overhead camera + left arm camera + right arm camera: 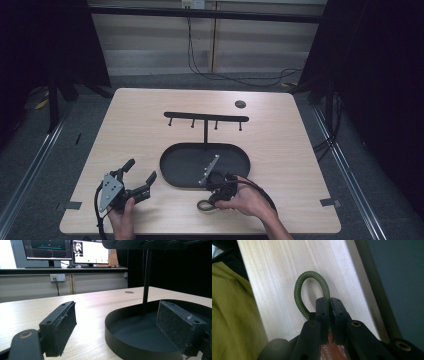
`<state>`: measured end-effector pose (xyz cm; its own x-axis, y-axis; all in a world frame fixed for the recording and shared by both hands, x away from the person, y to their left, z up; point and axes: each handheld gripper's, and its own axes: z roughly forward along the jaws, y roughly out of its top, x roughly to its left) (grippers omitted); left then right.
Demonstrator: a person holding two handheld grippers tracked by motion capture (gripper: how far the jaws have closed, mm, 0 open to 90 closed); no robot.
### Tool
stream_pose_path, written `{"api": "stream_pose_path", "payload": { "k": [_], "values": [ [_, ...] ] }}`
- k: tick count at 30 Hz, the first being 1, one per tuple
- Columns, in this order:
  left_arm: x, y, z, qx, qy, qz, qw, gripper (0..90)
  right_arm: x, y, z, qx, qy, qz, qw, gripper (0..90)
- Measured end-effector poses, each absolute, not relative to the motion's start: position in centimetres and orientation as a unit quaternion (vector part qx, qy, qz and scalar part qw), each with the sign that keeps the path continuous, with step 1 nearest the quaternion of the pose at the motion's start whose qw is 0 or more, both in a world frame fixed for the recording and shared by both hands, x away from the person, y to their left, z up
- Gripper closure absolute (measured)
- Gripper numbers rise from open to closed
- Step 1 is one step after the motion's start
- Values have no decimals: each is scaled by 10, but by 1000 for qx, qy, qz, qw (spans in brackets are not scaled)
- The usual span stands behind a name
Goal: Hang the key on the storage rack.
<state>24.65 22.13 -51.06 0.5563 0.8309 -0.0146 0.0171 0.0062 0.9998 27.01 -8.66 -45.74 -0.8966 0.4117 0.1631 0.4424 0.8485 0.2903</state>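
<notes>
A green braided cord loop [304, 290] curls out above my right gripper [329, 300], whose jaws are shut on one strand of it. In the high view the cord loop [204, 205] lies near the table's front edge, with the right gripper [212, 199] pointing down at it. My left gripper [140, 170] rests at the front left of the table, jaws wide open and nothing between them. Its pads [63, 326] frame the black oval tray [120, 340], with the stand's post [146, 280] rising behind.
A black stand with a hook bar [206, 117] rises from the oval tray [175, 167] at mid-table. A dark round disc [240, 104] lies at the back right. A yellow-green sleeve [234, 315] shows beside the table edge. Monitors [50, 250] stand beyond the table.
</notes>
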Motion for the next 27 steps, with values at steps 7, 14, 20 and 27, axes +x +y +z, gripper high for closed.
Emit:
{"api": "stream_pose_path", "payload": {
  "k": [7,14,20,27],
  "values": [
    [246,221,-511,625,339,327,623,158,275,-87,-443,-220,-963,-150,44,857],
    [246,221,-511,625,339,327,623,158,280,-88,-429,-210,-968,-135,37,858],
    [246,221,-511,625,339,327,623,158,285,-89,-421,-208,-969,-126,39,858],
    [246,221,-511,625,339,327,623,158,292,-91,-407,-218,-970,-103,30,858]
  ]
}}
